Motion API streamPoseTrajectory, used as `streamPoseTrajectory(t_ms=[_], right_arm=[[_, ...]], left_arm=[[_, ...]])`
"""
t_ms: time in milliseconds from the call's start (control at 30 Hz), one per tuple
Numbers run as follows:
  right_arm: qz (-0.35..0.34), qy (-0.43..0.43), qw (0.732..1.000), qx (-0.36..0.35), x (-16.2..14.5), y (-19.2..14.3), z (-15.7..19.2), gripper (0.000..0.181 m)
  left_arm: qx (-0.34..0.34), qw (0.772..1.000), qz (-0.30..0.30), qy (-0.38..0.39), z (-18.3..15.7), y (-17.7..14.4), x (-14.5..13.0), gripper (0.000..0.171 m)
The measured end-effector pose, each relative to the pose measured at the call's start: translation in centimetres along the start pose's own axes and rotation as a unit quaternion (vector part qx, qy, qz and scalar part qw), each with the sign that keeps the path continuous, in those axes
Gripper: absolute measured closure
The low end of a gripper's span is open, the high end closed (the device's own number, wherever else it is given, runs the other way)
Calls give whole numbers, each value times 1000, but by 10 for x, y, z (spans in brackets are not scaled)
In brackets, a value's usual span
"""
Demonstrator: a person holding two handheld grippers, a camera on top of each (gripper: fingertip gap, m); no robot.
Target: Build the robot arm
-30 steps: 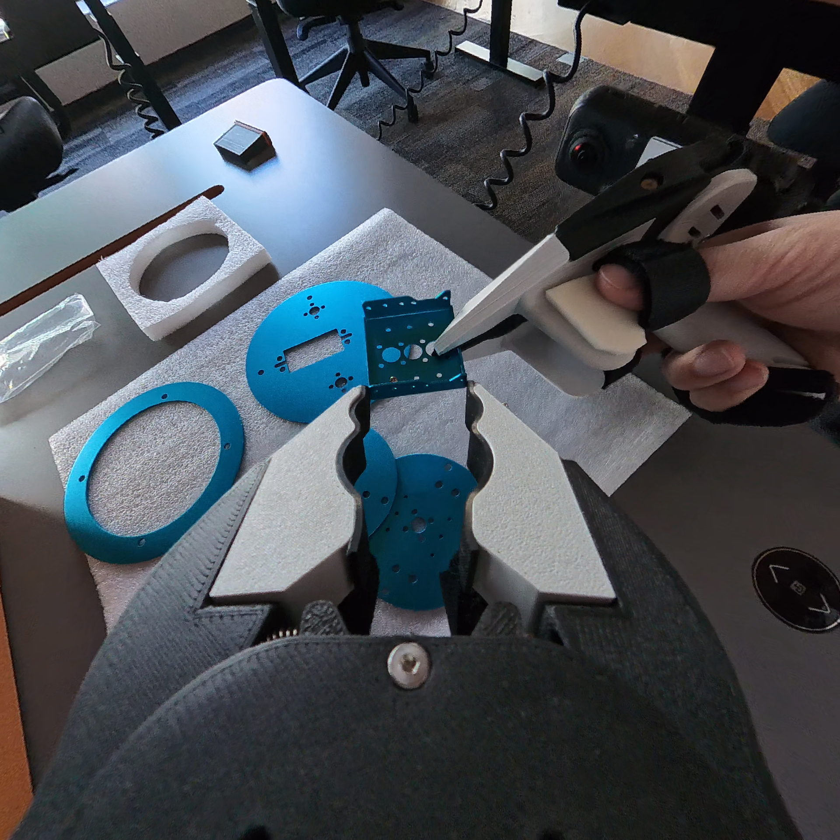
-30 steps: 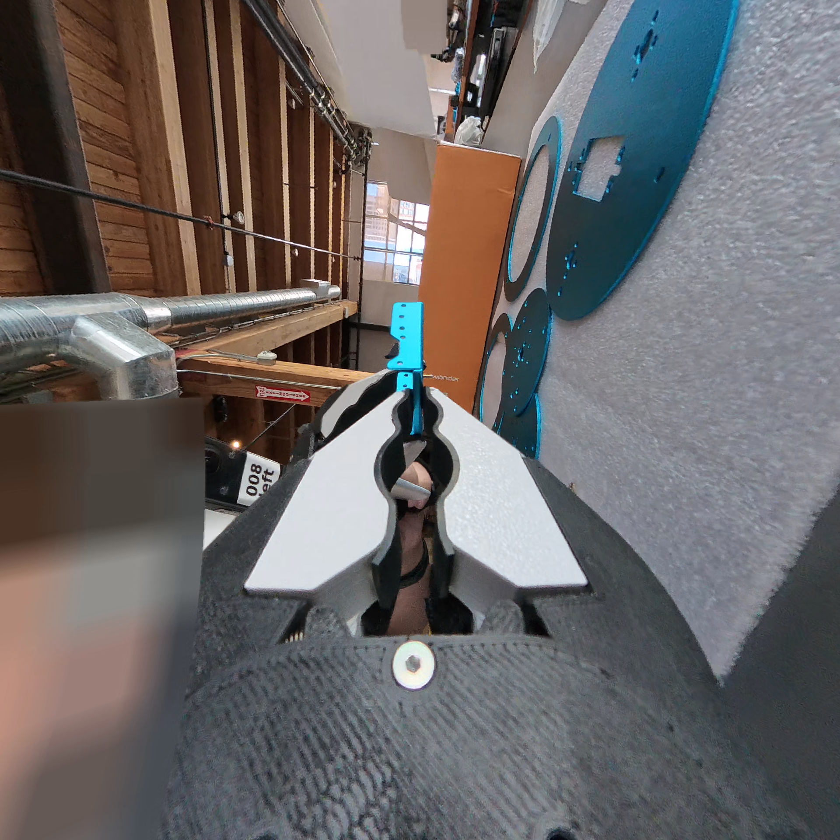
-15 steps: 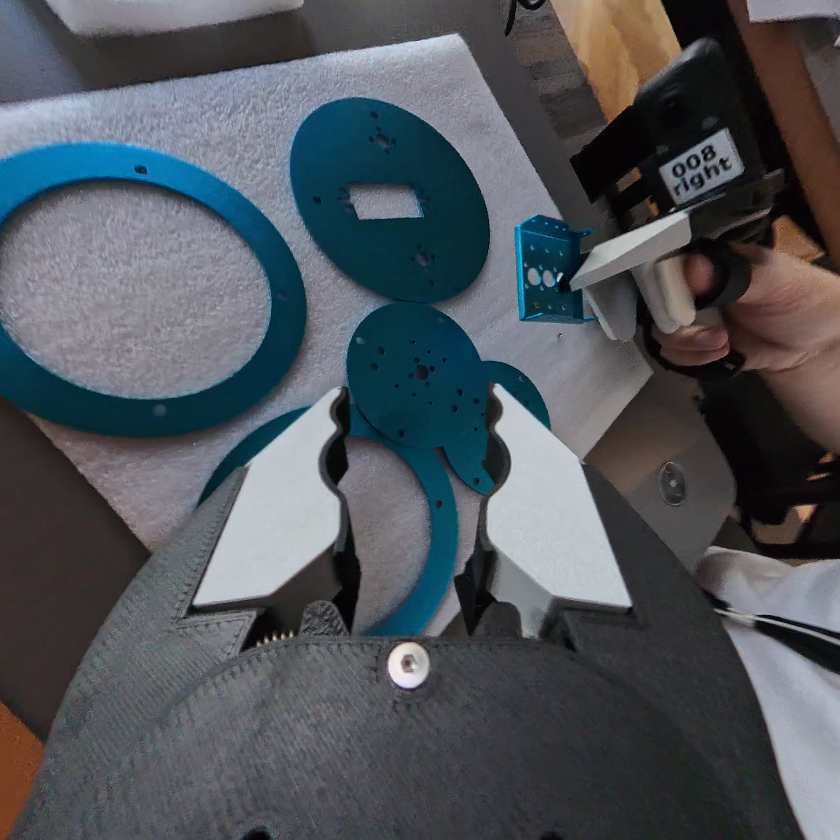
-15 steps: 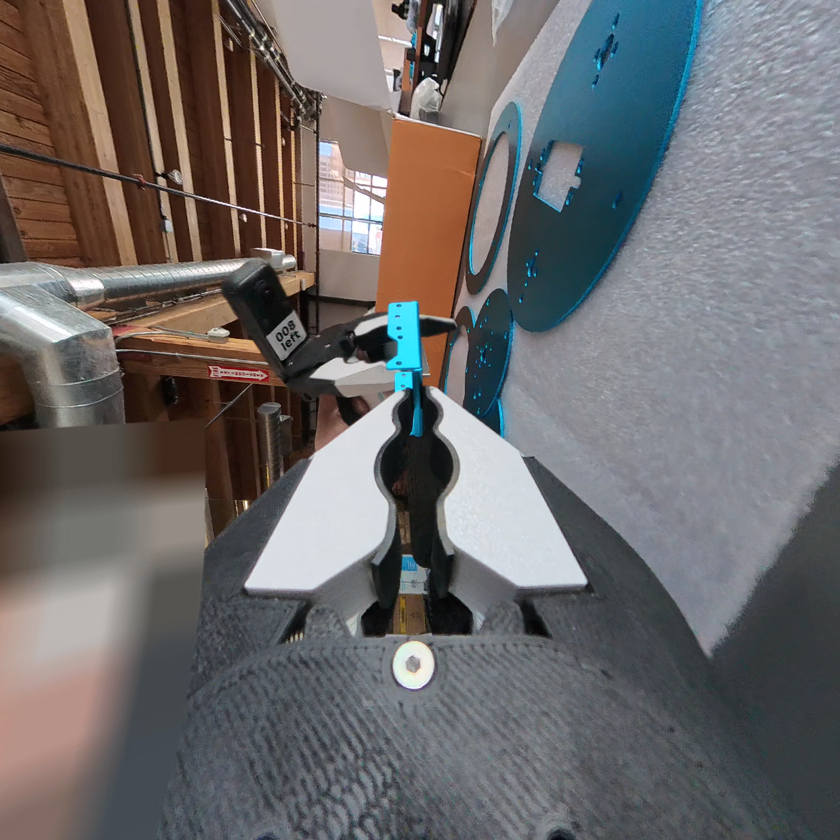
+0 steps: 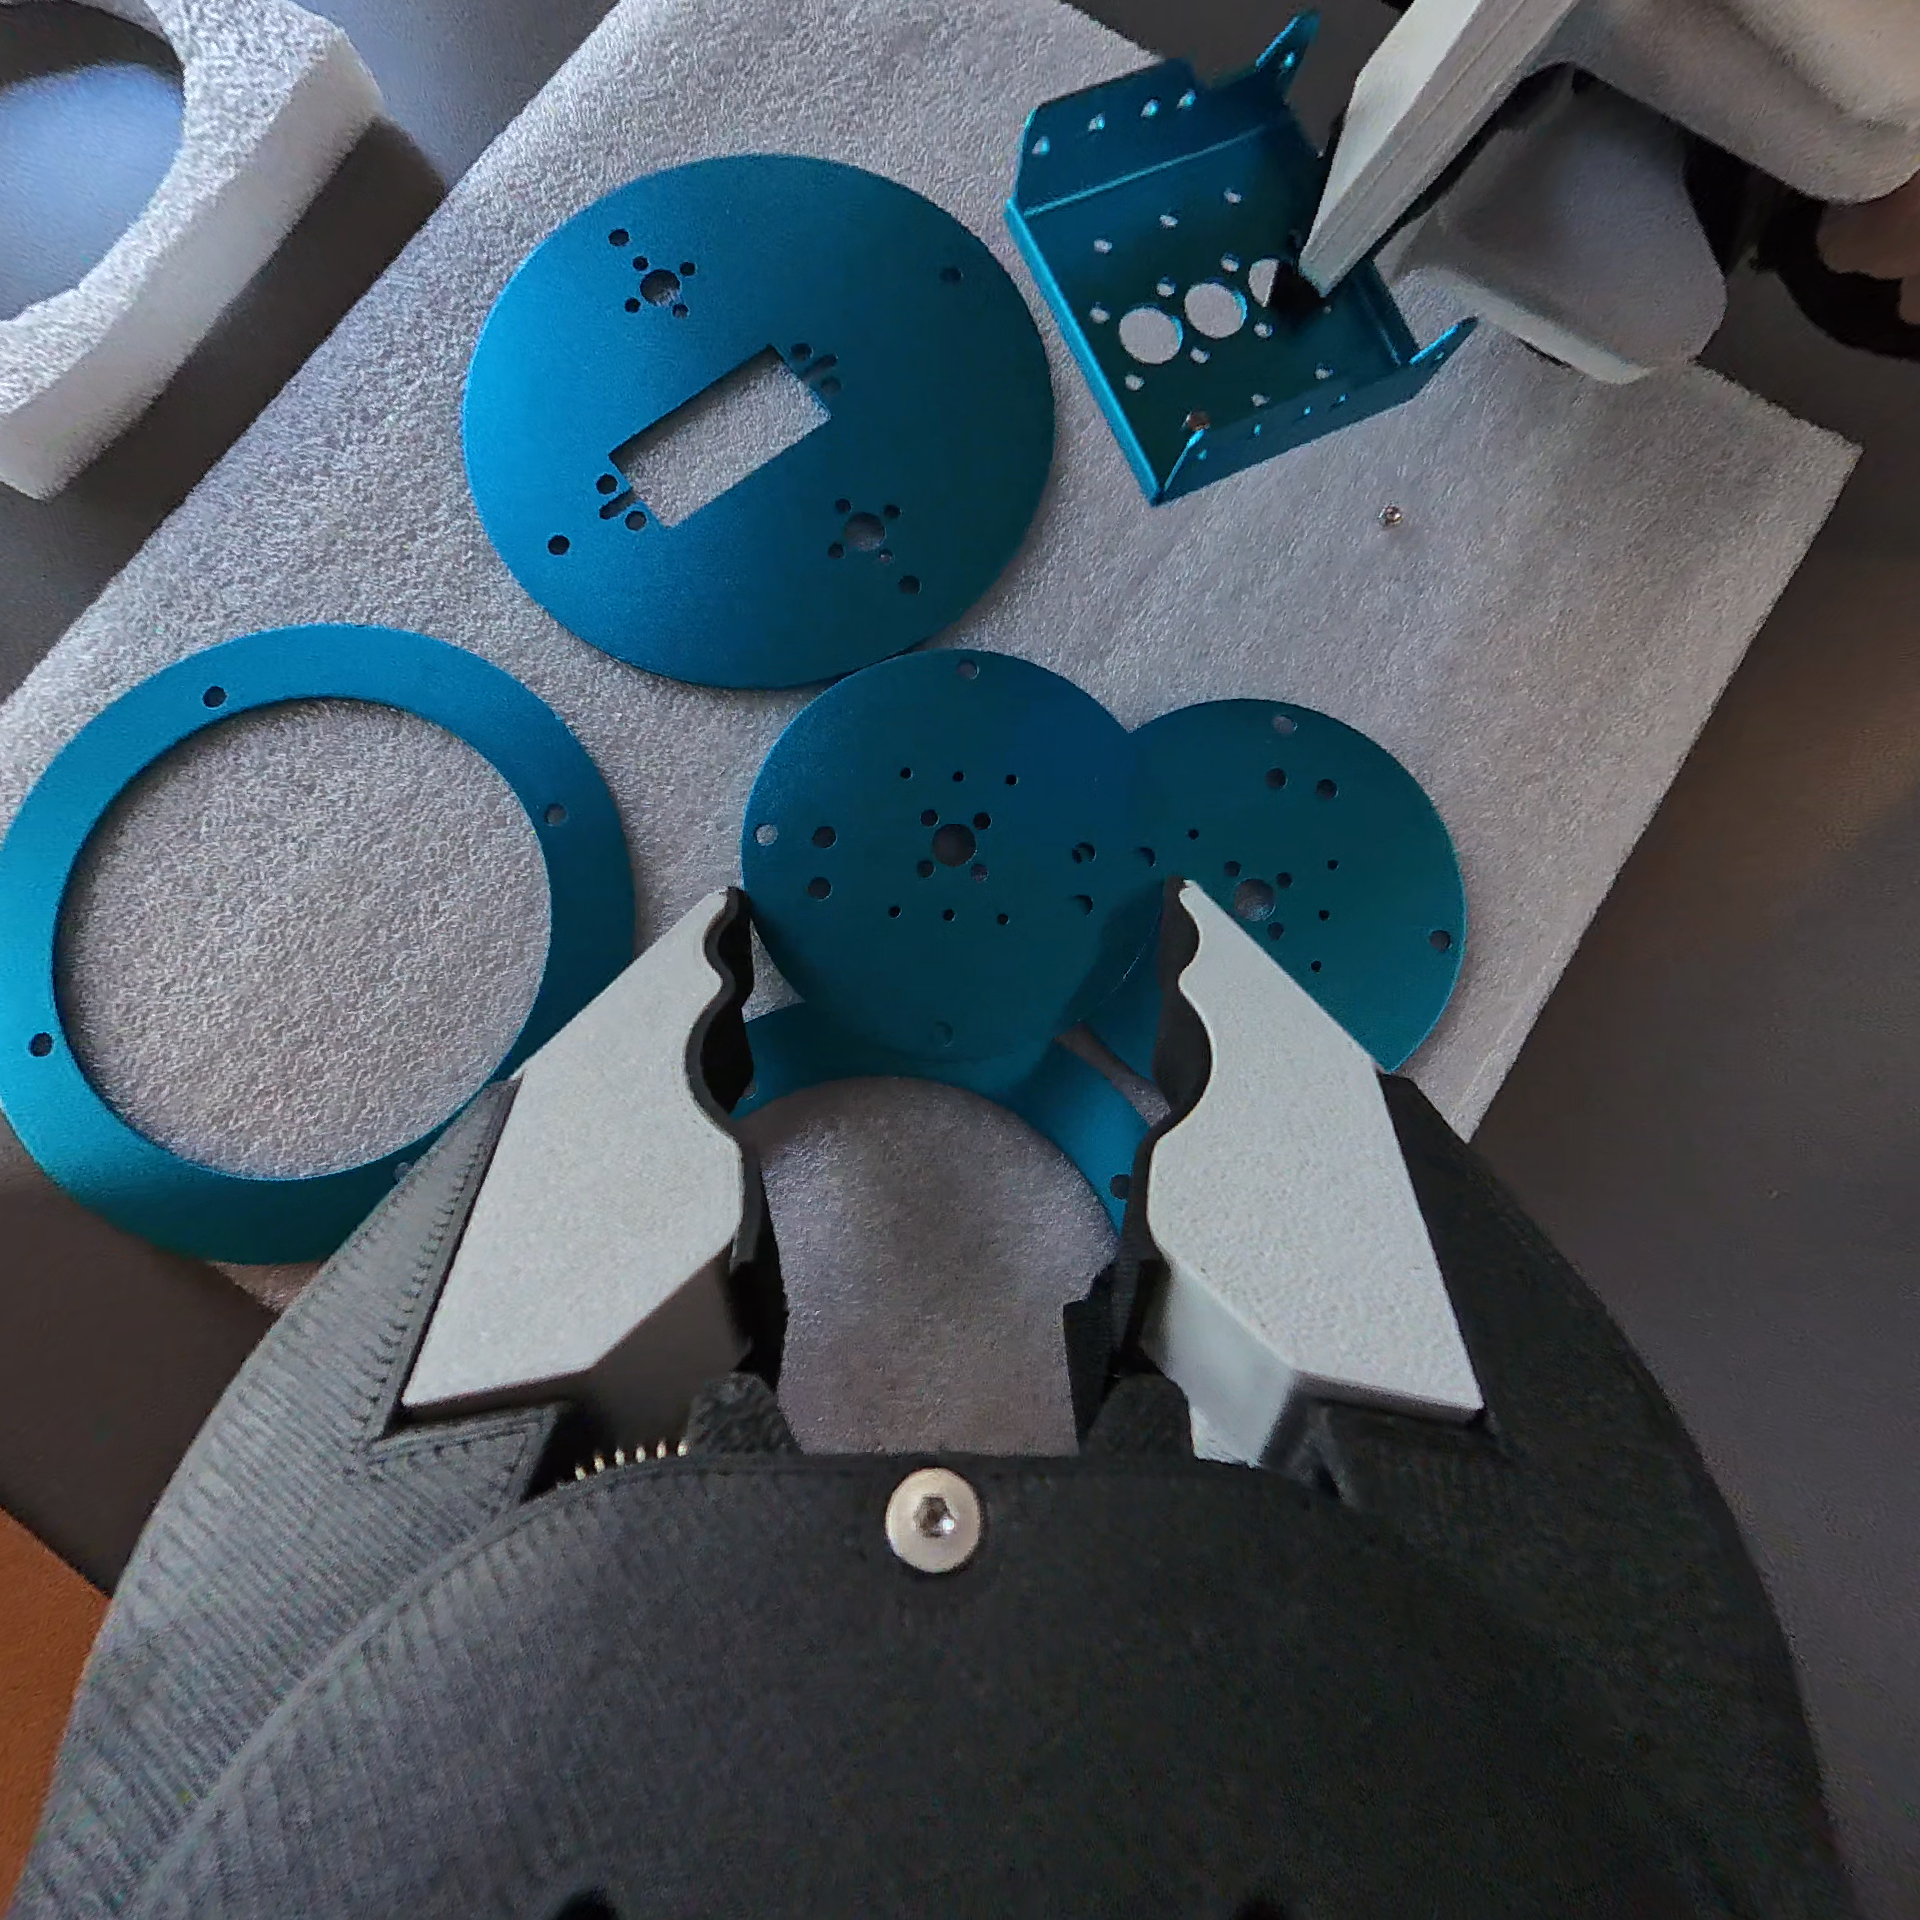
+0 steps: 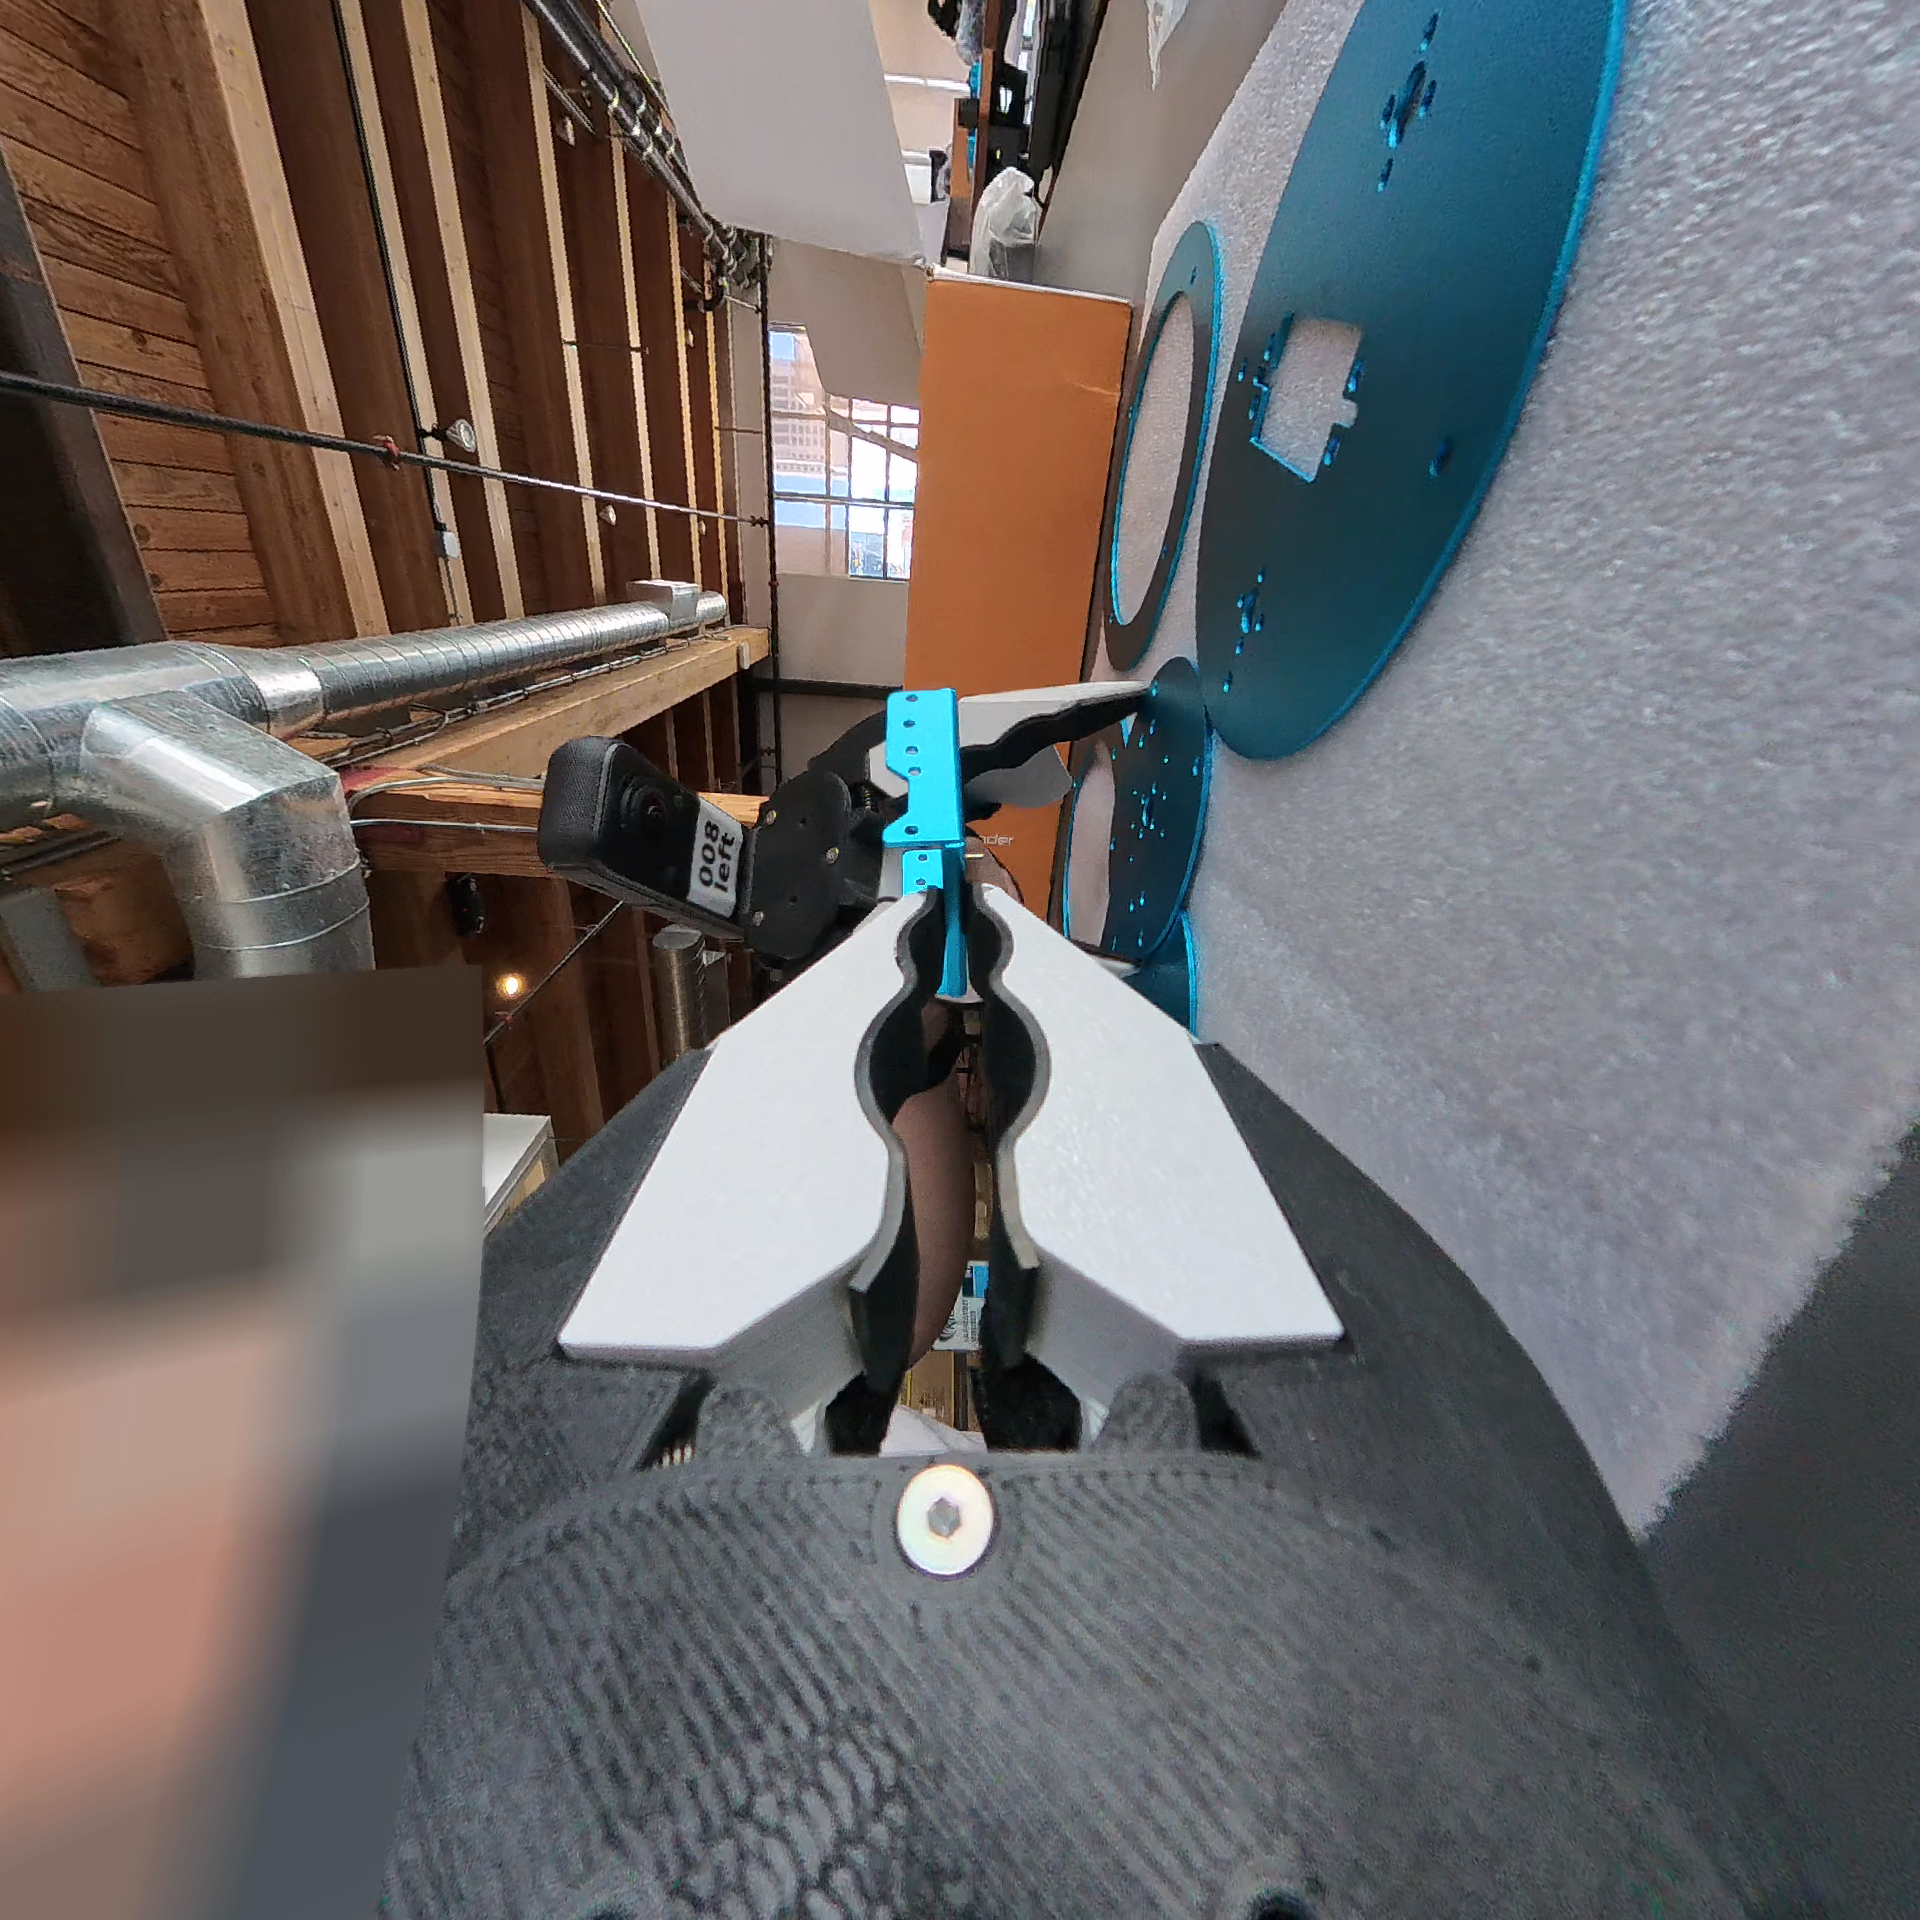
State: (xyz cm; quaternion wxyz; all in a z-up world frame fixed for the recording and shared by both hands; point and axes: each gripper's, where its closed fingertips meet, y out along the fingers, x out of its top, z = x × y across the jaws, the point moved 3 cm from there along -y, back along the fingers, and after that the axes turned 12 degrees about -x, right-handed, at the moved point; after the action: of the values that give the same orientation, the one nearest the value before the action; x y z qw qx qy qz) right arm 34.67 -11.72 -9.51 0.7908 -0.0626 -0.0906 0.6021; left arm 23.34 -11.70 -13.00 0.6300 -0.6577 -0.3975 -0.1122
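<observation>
My left gripper [image 5: 956, 914] is open and empty, its fingertips on either side of a small blue drilled disc [image 5: 935, 862]. That disc overlaps a second small disc [image 5: 1309, 862] and a blue ring [image 5: 1081, 1101]. My right gripper [image 6: 951, 920] is shut on one wall of a blue drilled U-bracket [image 6: 920, 790]. In the left wrist view the bracket [image 5: 1195, 312] sits low over the far right of the foam sheet [image 5: 1455, 675], with the right gripper [image 5: 1314, 265] on it. The left gripper [image 6: 1039, 717] shows beyond the bracket in the right wrist view.
A large blue disc with a rectangular cut-out [image 5: 758, 416] and a large blue ring [image 5: 312, 966] lie on the foam sheet. A tiny nut or screw [image 5: 1389, 513] lies near the bracket. A white foam block with a round hole [image 5: 156, 208] stands at the top left. The dark table [image 5: 1714, 1039] surrounds the sheet. My right fingertips sit around 10 cm from my left ones.
My left gripper has swung over and come down close to the small discs, and its jaws have opened wider. My right gripper has kept the bracket and shifted it to the sheet's far right.
</observation>
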Motion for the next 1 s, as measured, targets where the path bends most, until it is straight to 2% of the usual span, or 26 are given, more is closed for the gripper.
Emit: streamPoseTrajectory(t_ms=[167, 333, 567, 767, 867, 1000], right_arm=[[-1, 8, 1000, 6, -2, -2, -1, 180], [-3, 7, 1000, 7, -1, -2, 2, 180], [-11, 5, 1000, 2, -3, -3, 1, 180], [-17, 10, 1000, -5, -8, -3, -1, 180], [-18, 13, 1000, -5, -10, -5, 1, 180], [-25, 19, 999, -10, -14, -6, 0, 180]], left_arm=[[-7, 1000, -12, 10, -1, 0, -2, 90], [-7, 1000, -11, 12, 0, -1, -2, 95], [26, 999, -12, -14, -5, 1, 2, 96], [48, 997, -55, -27, -19, -1, 15, 96], [64, 996, -21, -50, -23, 3, 6, 96], [39, 994, -63, -82, -44, 11, 12, 96]])
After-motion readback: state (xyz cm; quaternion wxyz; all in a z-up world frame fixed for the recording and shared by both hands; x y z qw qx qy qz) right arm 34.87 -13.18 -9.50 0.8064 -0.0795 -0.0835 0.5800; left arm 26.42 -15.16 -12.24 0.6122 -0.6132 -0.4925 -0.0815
